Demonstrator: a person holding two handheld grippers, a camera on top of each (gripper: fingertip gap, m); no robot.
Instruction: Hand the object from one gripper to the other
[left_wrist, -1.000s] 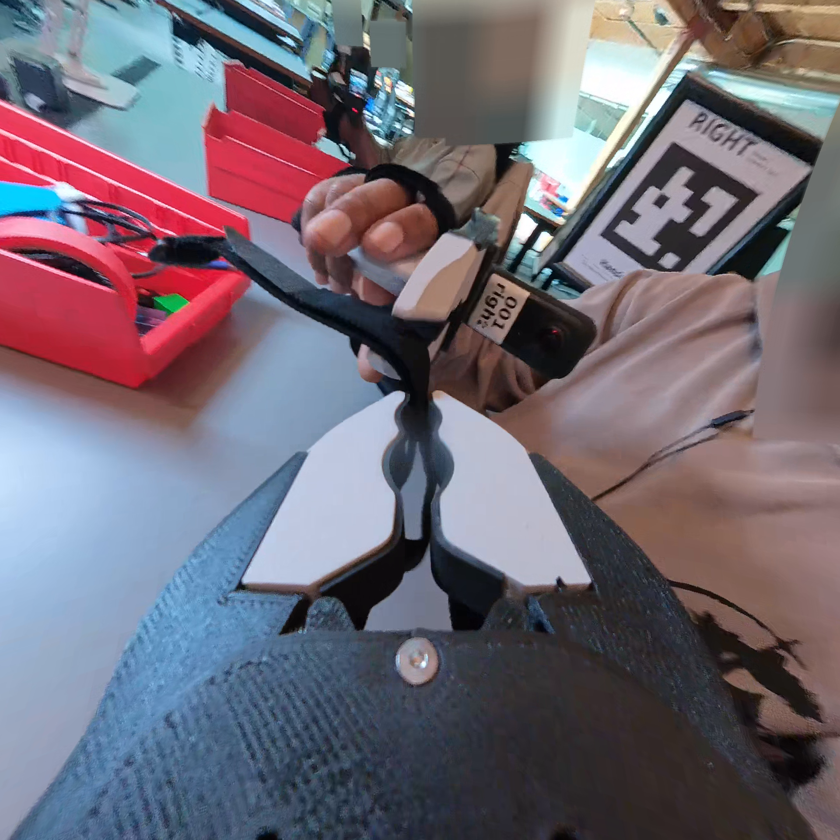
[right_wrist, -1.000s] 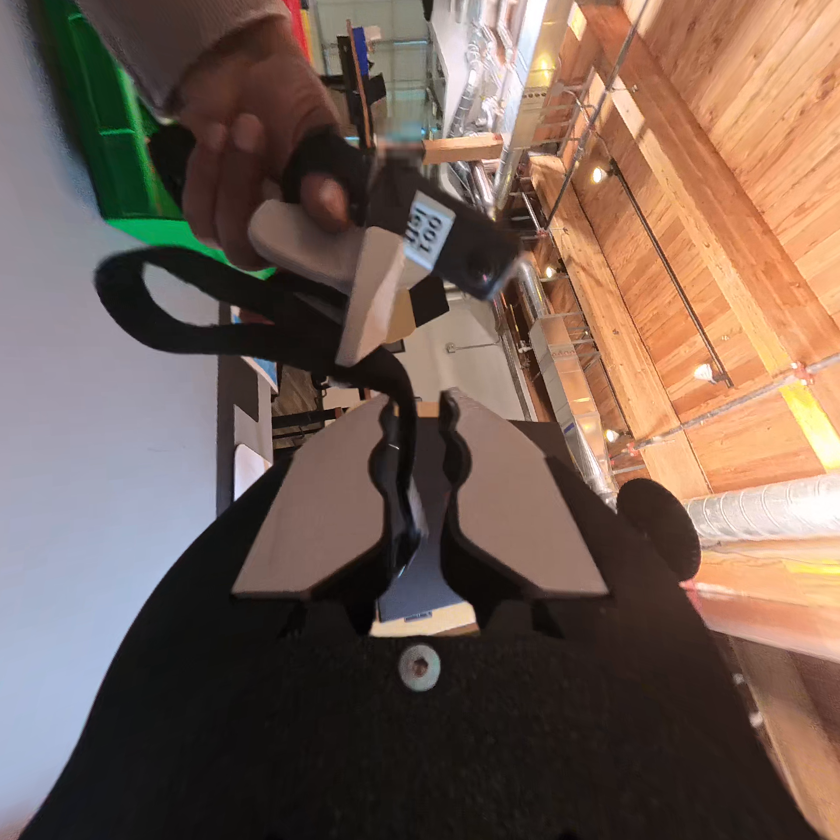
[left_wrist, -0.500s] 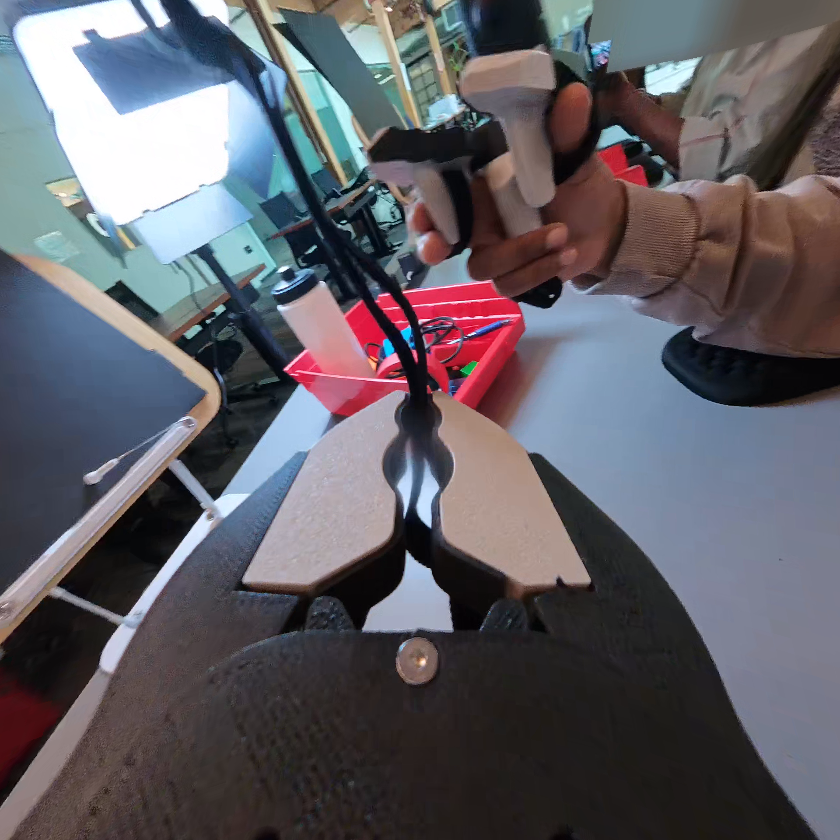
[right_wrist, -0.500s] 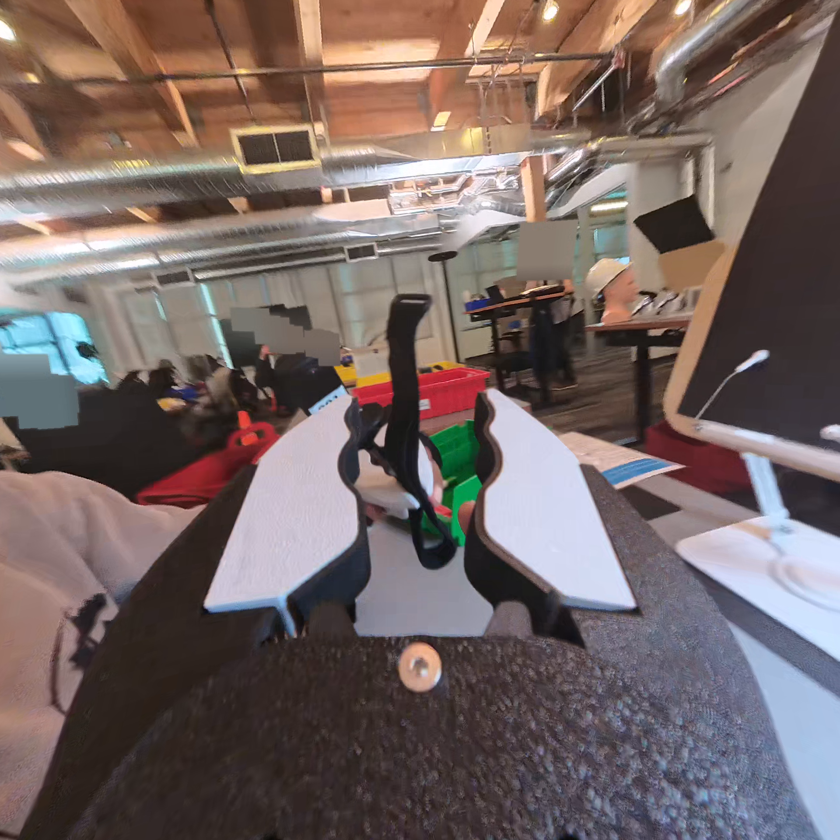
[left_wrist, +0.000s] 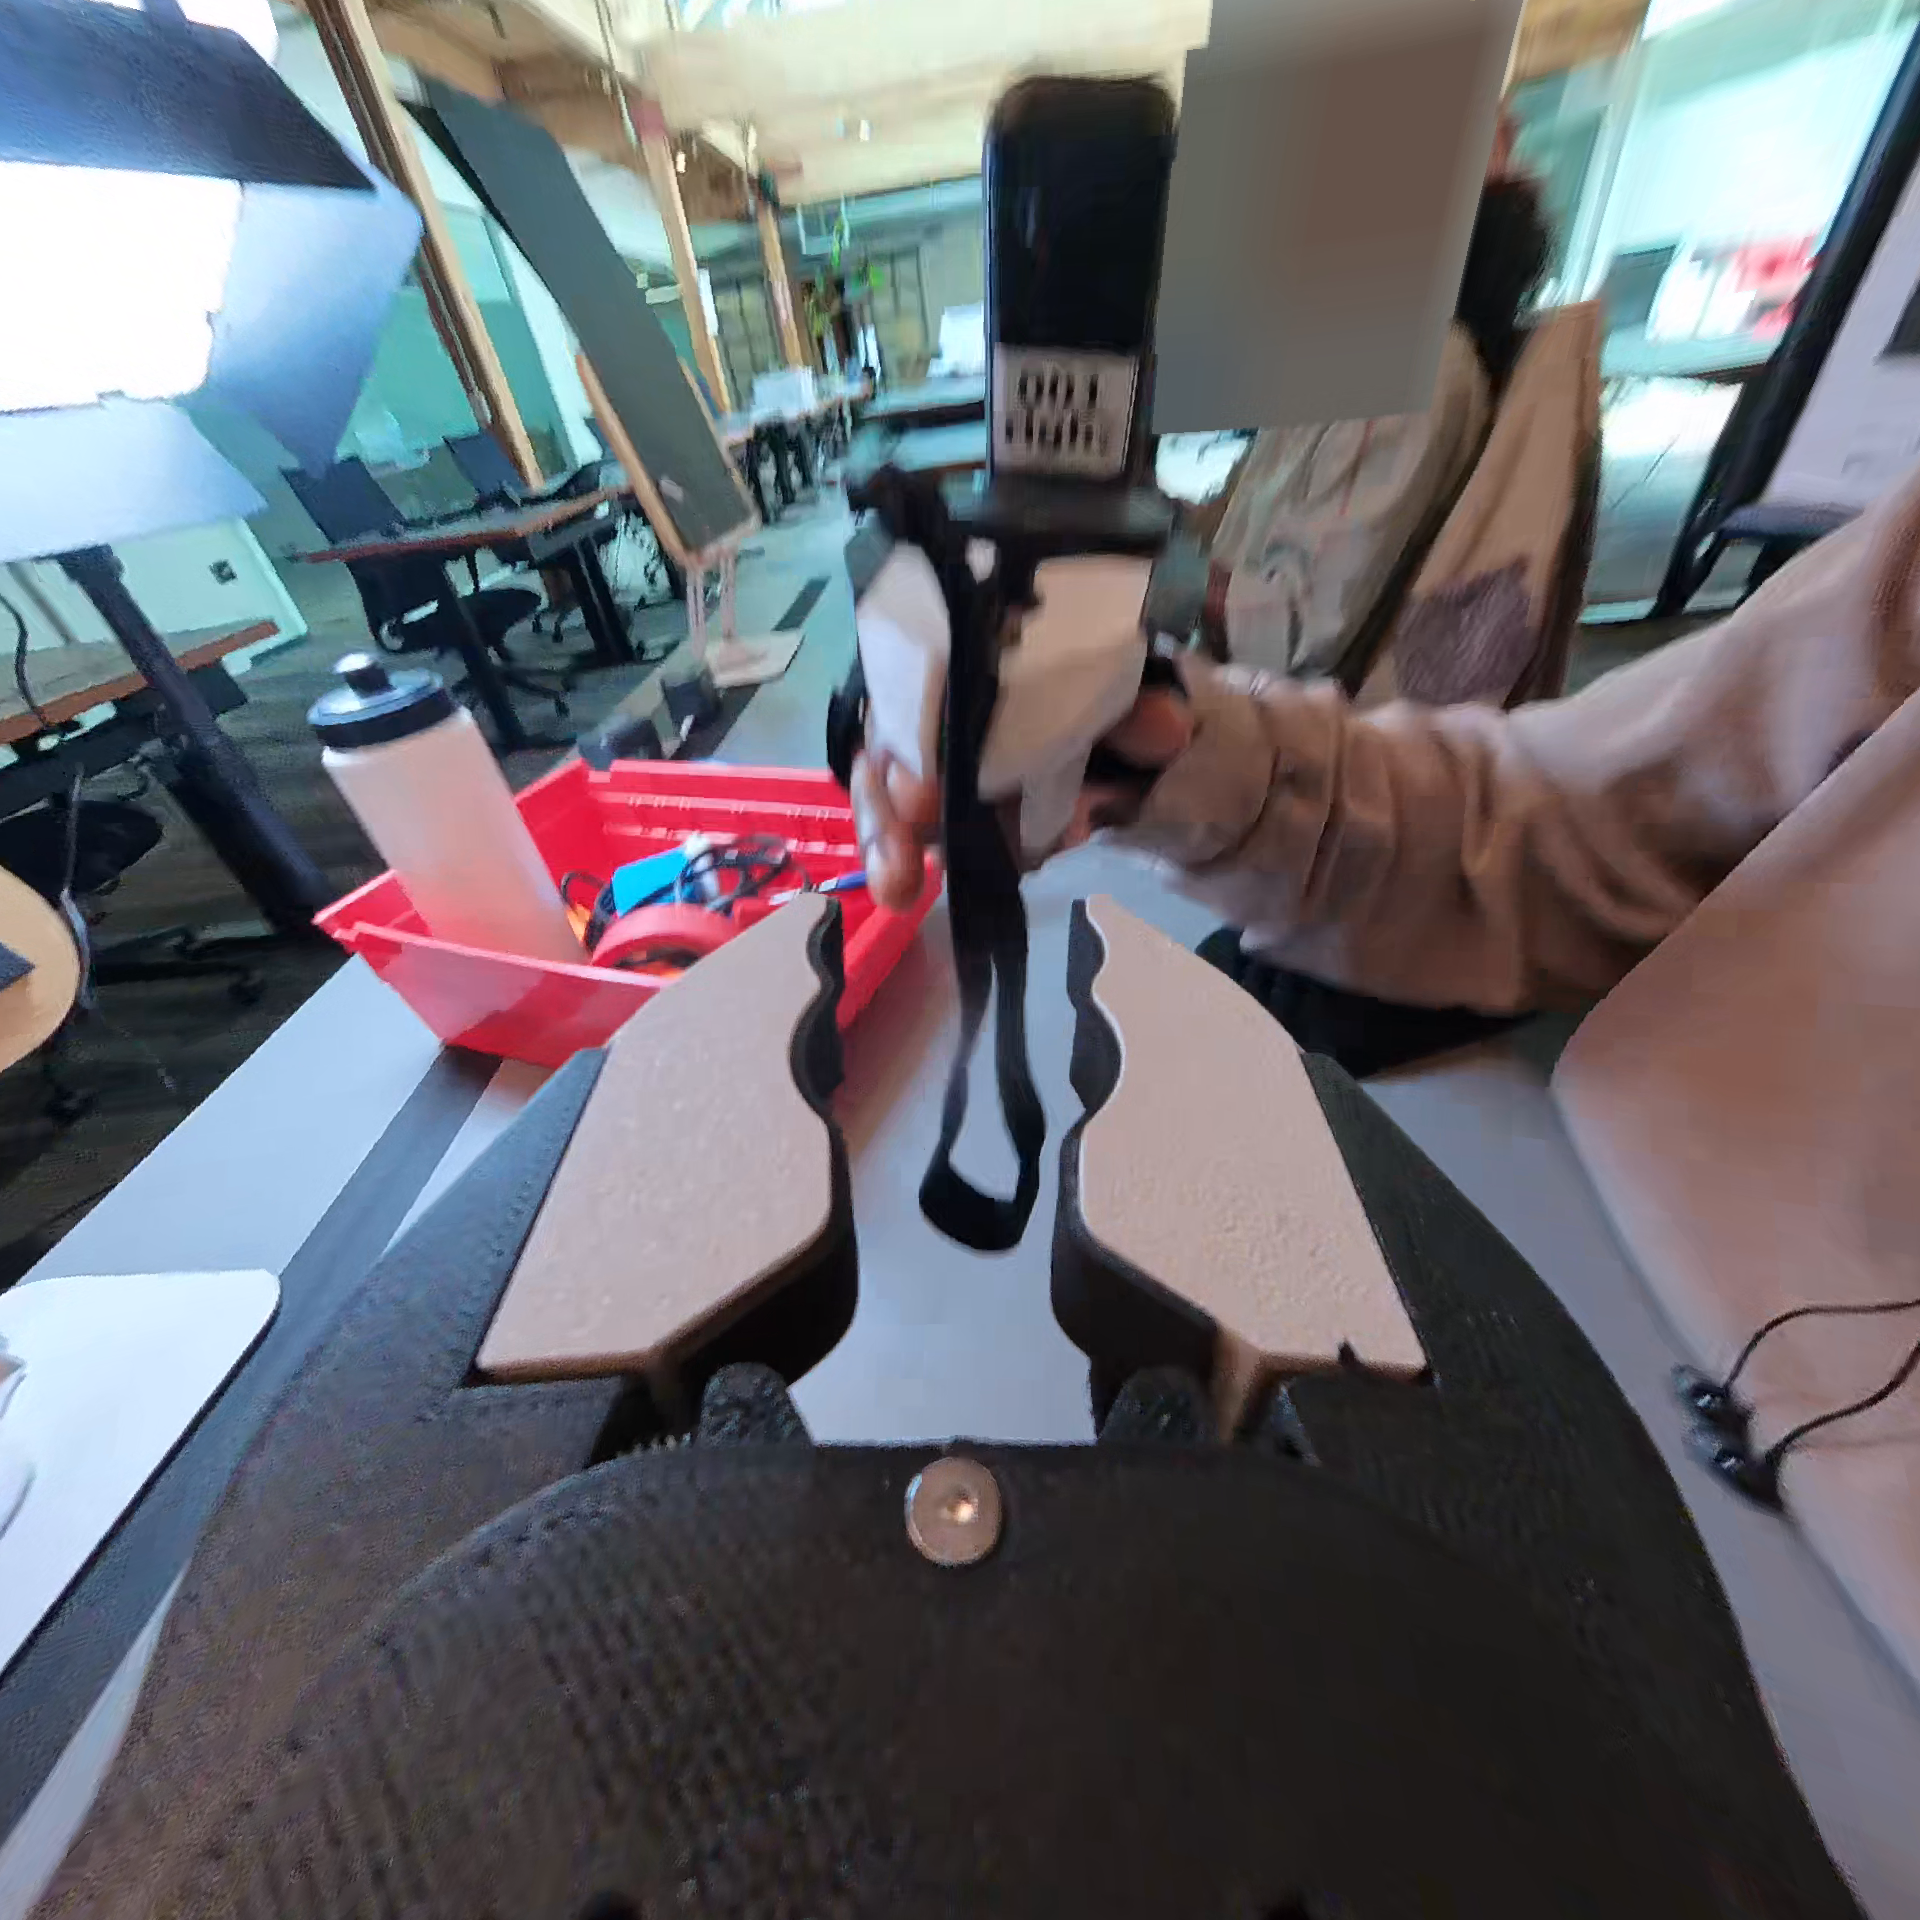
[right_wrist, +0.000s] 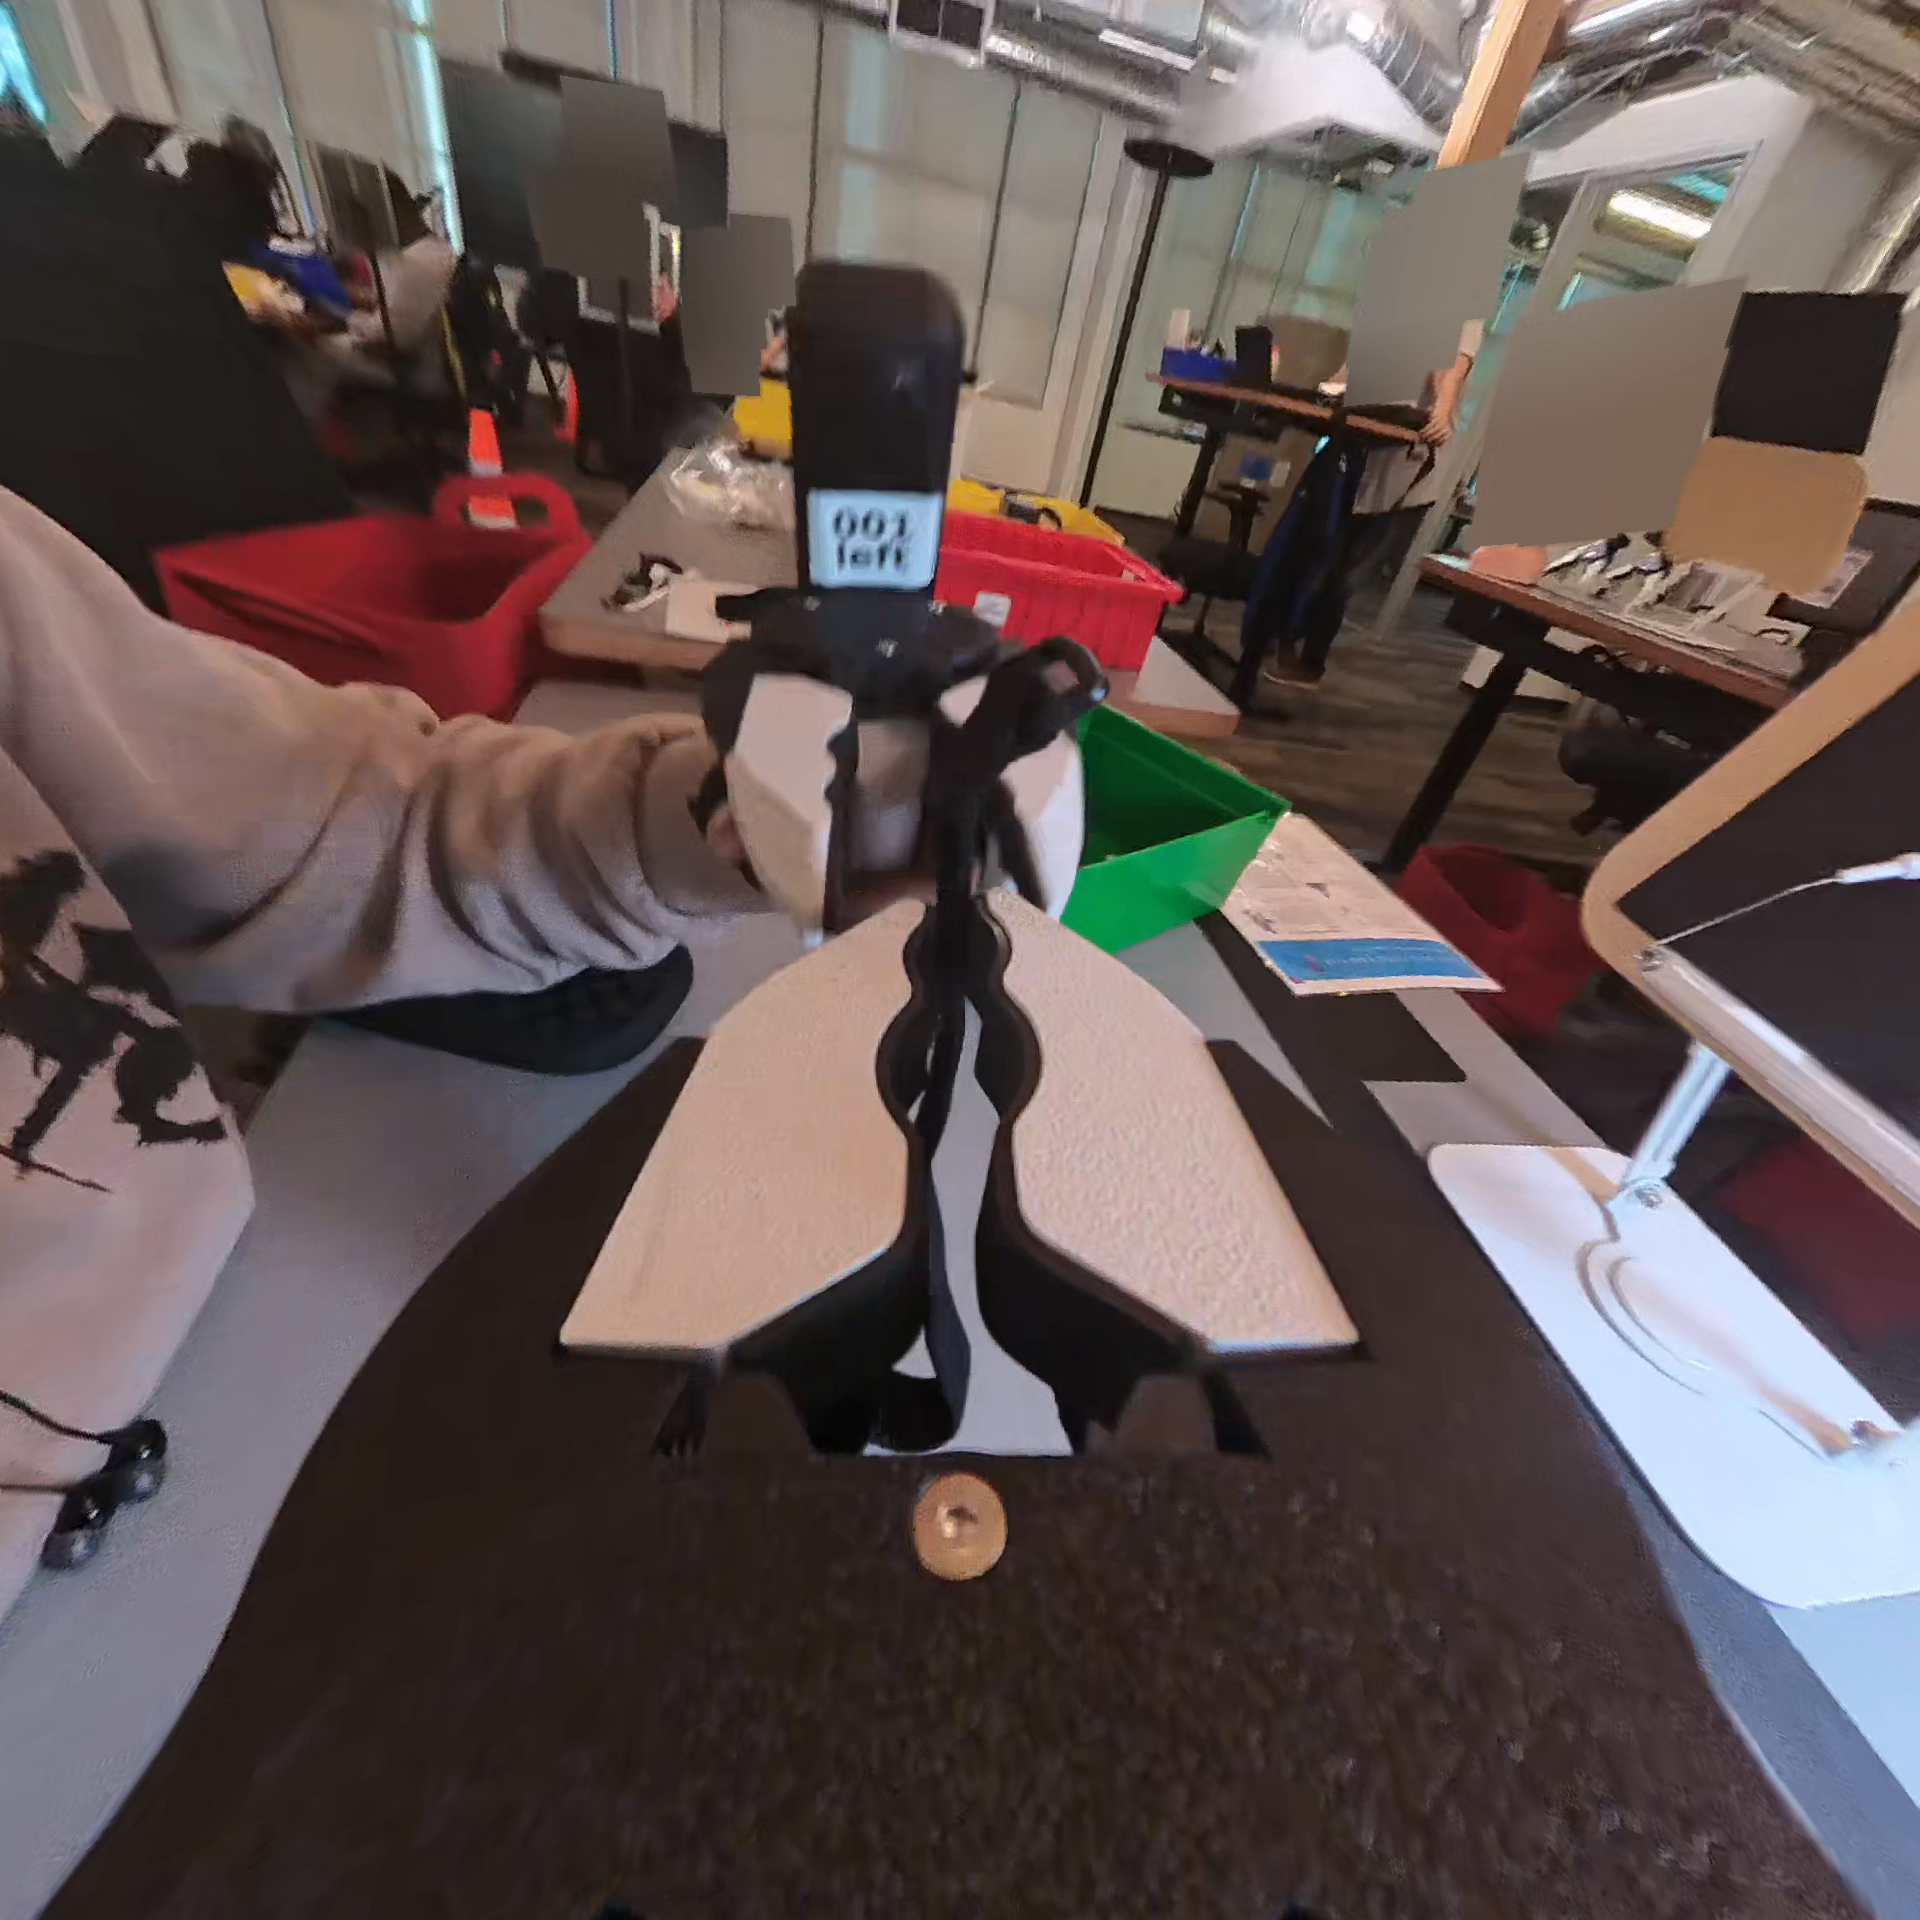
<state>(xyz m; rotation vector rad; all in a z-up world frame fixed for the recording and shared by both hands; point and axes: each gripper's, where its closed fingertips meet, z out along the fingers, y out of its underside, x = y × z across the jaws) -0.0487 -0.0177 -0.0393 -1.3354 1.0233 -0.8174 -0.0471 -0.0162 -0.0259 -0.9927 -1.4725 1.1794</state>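
The object is a black strap loop (left_wrist: 982, 1039). In the left wrist view my left gripper (left_wrist: 956, 914) is open, with the strap's lower loop hanging free between its spread fingers. The strap runs up to my right gripper (left_wrist: 987, 665), which faces me a little farther off and pinches it. In the right wrist view my right gripper (right_wrist: 956, 914) is shut on the strap (right_wrist: 940, 1049), which passes between its pads. The left gripper (right_wrist: 914, 800) faces it just beyond, with its jaws apart.
A red bin (left_wrist: 499, 987) with cables, tape and a white bottle (left_wrist: 436, 810) stands on the grey table (left_wrist: 935, 1330) at the left. A green bin (right_wrist: 1164, 831), a paper sheet (right_wrist: 1340, 925) and a white stand base (right_wrist: 1662, 1351) are at the right. A black pad (right_wrist: 540, 1008) lies under the sleeve. My two grippers' fingertips are within a few centimetres of each other.
The left gripper was shut on the strap and has opened. The right gripper was open around the strap and has shut on it. Both grippers have swung to face each other.
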